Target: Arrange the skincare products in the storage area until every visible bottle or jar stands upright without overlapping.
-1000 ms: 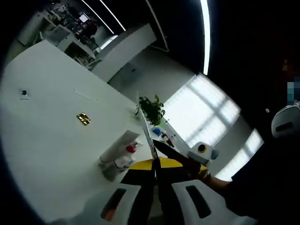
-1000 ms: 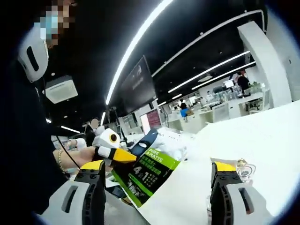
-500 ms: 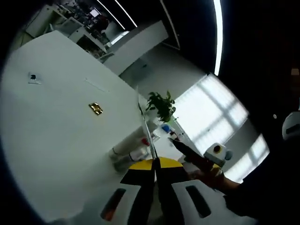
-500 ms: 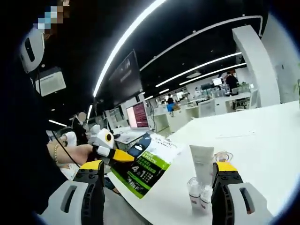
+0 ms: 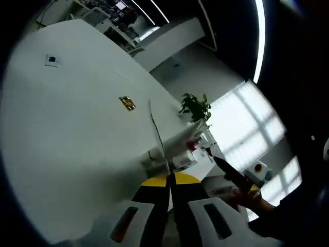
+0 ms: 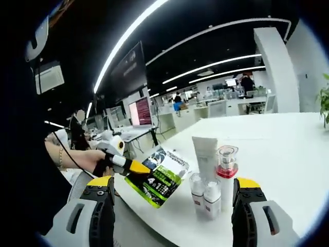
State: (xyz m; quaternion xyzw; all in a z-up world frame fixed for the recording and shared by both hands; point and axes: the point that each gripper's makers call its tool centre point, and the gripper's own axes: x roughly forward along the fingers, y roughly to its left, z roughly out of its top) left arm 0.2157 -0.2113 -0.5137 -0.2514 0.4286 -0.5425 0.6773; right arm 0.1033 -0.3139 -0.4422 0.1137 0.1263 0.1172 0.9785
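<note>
Pinching sachet [image 6: 158, 176], seen edge-on, left gripper [image 5: 170, 181].

green sachet [image 6: 157, 177] seen edge-on as a thin line [image 5: 158, 139], small print unreadable, bottles [image 5: 180, 157] partly hidden behind it

Right gripper [image 6: 172, 206]: white fingers [image 6: 97, 216], yellow tips, black inner faces (dark slots); person's sleeve [image 6: 25, 170] dark.

A green-and-black sachet [image 6: 157, 177] is showing white lettering; the tube [image 6: 204, 154] is looking white (bottle [image 6: 226, 172] red-collared).
</note>
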